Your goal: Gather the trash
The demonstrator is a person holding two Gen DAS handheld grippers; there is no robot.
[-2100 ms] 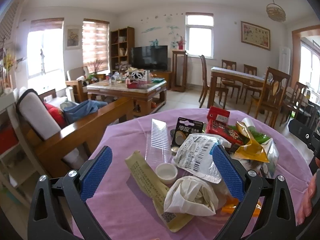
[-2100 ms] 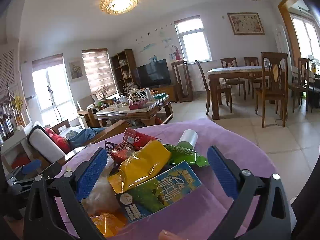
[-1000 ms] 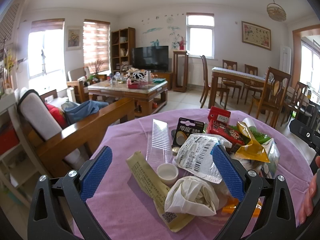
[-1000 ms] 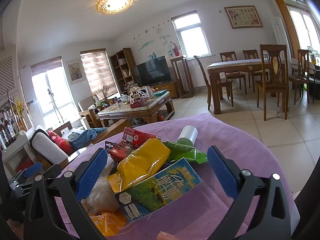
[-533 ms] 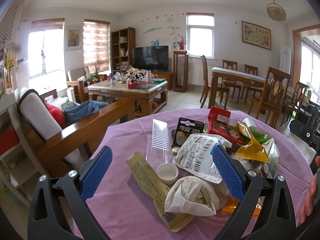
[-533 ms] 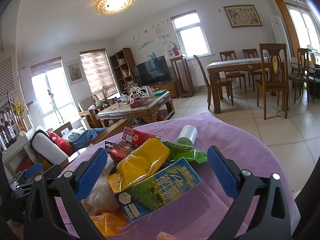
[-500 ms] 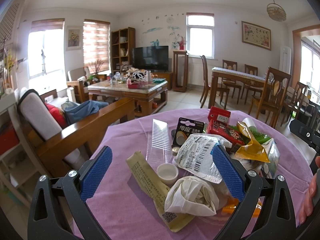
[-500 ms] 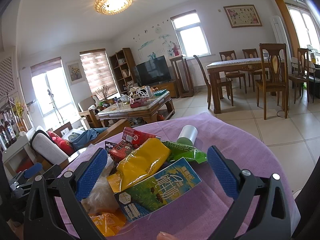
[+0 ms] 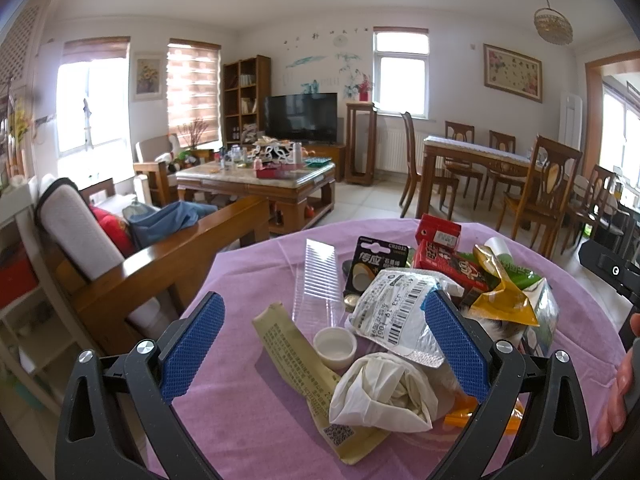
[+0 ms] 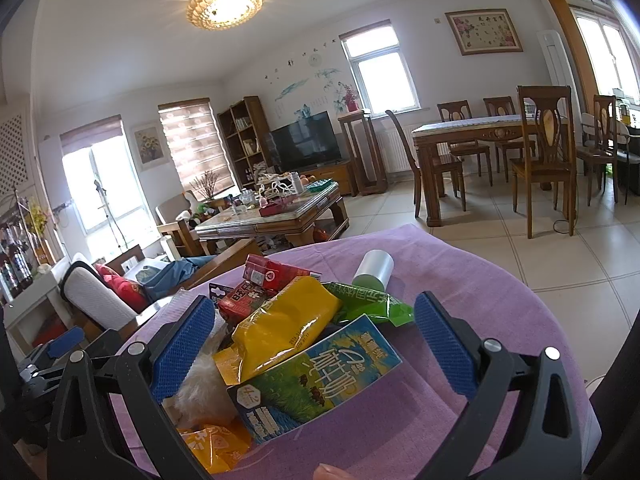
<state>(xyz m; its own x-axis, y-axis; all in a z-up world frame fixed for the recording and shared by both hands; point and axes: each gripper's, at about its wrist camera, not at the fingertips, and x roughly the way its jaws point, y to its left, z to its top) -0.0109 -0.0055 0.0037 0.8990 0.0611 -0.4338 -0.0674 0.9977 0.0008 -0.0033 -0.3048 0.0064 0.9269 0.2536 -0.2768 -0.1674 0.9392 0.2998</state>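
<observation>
Purple cloth covers the round counter, trash piled on its middle. Left claw hangs over the near side of the pile, blue-padded jaws wide apart, gripping nothing; between them sit a small white plastic cup, a crumpled white paper wad, a long beige printed wrapper lying flat under the wad, and a silver pouch with a barcode label. Farther back: clear ribbed plastic tray, black coin-battery blister card, red drink carton, red snack packet, torn gold foil wrapper. Right claw is over the other side of the same pile, jaws also spread wide, empty; between them a yellow foil snack bag leans on a blue-green milk carton lying flat. Bright green wrapper just behind, white-and-green cylinder on its side beyond it, orange wrapper at the near edge. A fingertip shows at bottom of the right wrist view.
</observation>
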